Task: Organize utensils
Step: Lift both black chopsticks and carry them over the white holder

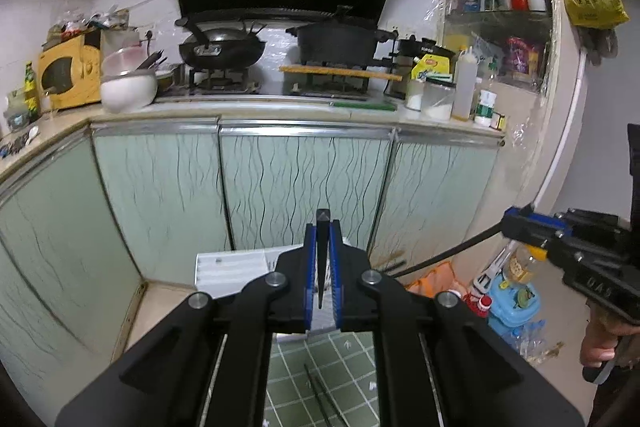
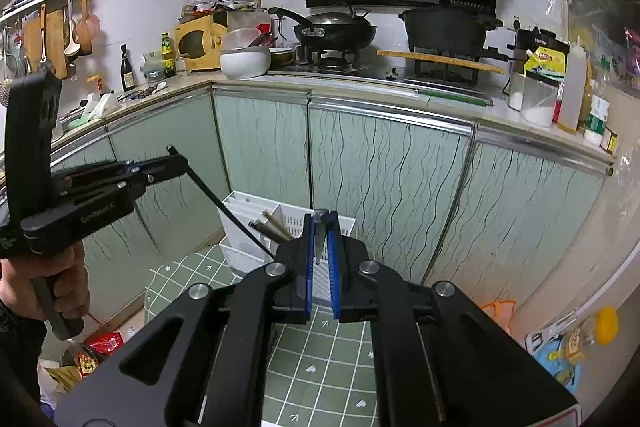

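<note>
My left gripper [image 1: 322, 259] is shut on a black chopstick [image 1: 322, 259] that stands between its blue pads; in the right wrist view this gripper [image 2: 176, 163] holds the chopstick [image 2: 224, 207] slanting down toward a white utensil holder [image 2: 256, 211]. My right gripper [image 2: 320, 239] is shut on a thin dark utensil [image 2: 319, 239] with a shiny tip; in the left wrist view it [image 1: 516, 223] holds a long black stick [image 1: 452, 255]. Several brown chopsticks [image 2: 276, 227] stand in the holder. The holder [image 1: 232, 267] is partly hidden behind my left gripper. A pair of dark chopsticks [image 1: 320, 395] lies on the green cloth.
The holder stands on a green checked cloth [image 2: 320, 351] in front of pale green cabinet doors [image 1: 280, 179]. The counter above holds a wok [image 1: 220, 47], a black pot [image 1: 340, 43], a white bowl [image 1: 128, 87] and bottles [image 1: 464, 87]. Bags and toys [image 1: 512, 303] lie on the floor.
</note>
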`<move>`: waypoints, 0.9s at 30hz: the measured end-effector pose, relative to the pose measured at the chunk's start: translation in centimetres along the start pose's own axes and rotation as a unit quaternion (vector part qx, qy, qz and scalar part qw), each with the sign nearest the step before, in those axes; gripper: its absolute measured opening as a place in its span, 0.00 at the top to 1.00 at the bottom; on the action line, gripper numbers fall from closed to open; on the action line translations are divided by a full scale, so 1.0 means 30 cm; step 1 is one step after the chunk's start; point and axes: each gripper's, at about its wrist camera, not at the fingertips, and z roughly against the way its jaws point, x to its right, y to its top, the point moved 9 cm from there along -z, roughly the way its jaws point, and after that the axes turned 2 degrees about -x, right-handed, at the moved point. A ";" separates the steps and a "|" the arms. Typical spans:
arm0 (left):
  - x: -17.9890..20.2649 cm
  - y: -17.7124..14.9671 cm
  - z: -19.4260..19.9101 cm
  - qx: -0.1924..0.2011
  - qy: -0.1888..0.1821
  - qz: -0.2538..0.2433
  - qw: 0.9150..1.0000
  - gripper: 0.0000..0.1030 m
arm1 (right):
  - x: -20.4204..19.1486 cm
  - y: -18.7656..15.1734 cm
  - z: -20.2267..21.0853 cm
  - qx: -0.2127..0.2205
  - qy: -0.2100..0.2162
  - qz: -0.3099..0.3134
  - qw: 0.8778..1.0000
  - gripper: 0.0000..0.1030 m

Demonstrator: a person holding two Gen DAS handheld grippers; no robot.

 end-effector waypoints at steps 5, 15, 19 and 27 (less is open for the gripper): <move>0.025 0.087 -0.037 0.007 -0.004 -0.015 1.000 0.93 | 0.027 0.043 -0.039 -0.003 -0.001 0.002 1.000 0.94; 0.031 0.111 -0.201 -0.010 -0.005 -0.030 0.999 0.93 | 0.072 0.075 -0.166 -0.010 0.005 -0.002 1.000 0.94; 0.017 0.085 -0.268 -0.015 -0.005 -0.031 0.999 0.93 | 0.083 0.071 -0.239 -0.015 0.011 -0.002 1.000 0.94; -0.005 0.028 -0.357 -0.022 -0.002 -0.033 0.999 0.93 | 0.100 0.039 -0.358 -0.027 0.019 -0.004 0.999 0.94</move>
